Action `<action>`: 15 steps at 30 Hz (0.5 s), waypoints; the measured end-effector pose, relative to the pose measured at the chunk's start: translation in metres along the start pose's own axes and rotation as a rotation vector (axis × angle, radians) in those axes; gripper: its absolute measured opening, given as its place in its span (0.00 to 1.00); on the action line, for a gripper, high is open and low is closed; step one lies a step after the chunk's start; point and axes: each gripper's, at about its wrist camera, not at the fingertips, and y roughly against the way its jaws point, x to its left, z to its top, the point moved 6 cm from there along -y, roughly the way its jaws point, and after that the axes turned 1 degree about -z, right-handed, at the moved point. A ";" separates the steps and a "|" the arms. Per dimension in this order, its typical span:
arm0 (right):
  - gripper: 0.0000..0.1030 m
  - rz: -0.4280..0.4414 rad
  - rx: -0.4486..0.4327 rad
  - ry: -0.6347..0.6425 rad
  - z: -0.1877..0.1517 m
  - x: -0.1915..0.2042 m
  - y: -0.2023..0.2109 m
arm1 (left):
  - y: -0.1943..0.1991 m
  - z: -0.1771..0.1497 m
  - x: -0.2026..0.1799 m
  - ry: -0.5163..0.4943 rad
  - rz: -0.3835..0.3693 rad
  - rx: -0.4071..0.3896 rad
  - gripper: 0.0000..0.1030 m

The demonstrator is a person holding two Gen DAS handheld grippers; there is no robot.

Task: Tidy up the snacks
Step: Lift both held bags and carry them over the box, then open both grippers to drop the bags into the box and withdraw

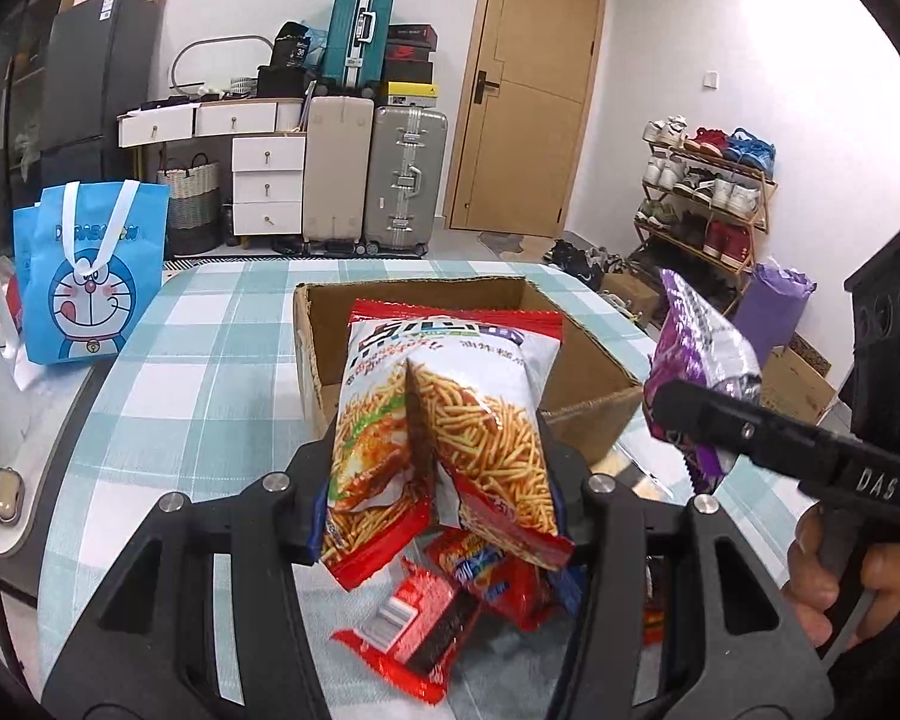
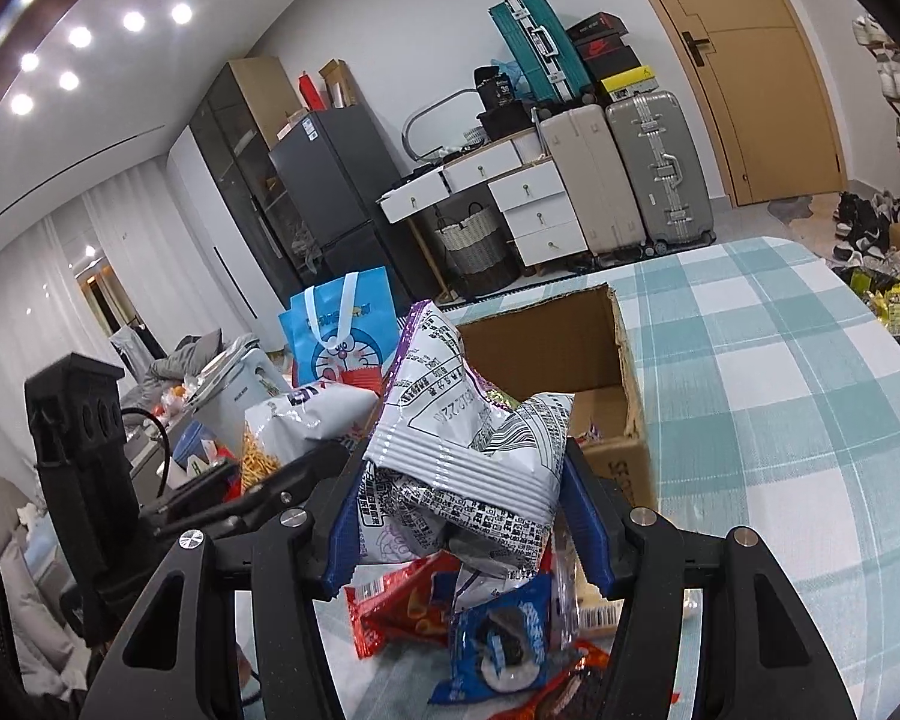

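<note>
My left gripper [image 1: 444, 498] is shut on a red and white bag of potato sticks [image 1: 444, 420] and holds it above the table, in front of an open cardboard box [image 1: 594, 372]. My right gripper [image 2: 462, 516] is shut on a purple and silver snack bag [image 2: 456, 438], also lifted; the bag shows in the left wrist view [image 1: 699, 354] at the right. The box [image 2: 546, 348] lies just beyond it. Loose snack packs lie below: red packs [image 1: 426, 618], a red pack [image 2: 402, 612] and a blue cookie pack [image 2: 504, 642].
The table has a teal checked cloth [image 1: 210, 372]. A blue cartoon tote bag [image 1: 90, 276] stands at the left. Suitcases [image 1: 378, 180], white drawers and a shoe rack [image 1: 708, 192] stand on the floor beyond. A bin [image 2: 888, 306] is past the table's right edge.
</note>
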 end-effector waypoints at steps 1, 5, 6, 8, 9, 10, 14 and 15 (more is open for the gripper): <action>0.57 -0.001 -0.001 -0.009 0.004 -0.002 -0.003 | -0.004 0.001 0.001 -0.002 0.006 -0.001 0.48; 0.57 -0.016 0.018 -0.027 0.015 -0.009 -0.016 | -0.026 0.006 0.004 -0.002 0.033 0.004 0.48; 0.57 -0.020 0.026 -0.032 0.017 -0.011 -0.020 | -0.032 0.007 0.006 0.002 0.037 0.007 0.48; 0.57 -0.029 0.034 -0.038 0.020 -0.013 -0.026 | -0.042 0.009 0.008 0.011 0.040 0.014 0.48; 0.57 -0.033 0.034 -0.037 0.021 -0.014 -0.028 | -0.045 0.010 0.009 0.011 0.042 0.016 0.48; 0.57 -0.036 0.034 -0.037 0.024 -0.014 -0.030 | -0.050 0.011 0.010 0.008 0.045 0.015 0.48; 0.57 -0.041 0.049 -0.059 0.030 -0.017 -0.041 | -0.070 0.014 0.016 0.005 0.063 0.019 0.48; 0.57 -0.044 0.056 -0.065 0.031 -0.019 -0.045 | -0.073 0.014 0.018 0.006 0.066 0.023 0.48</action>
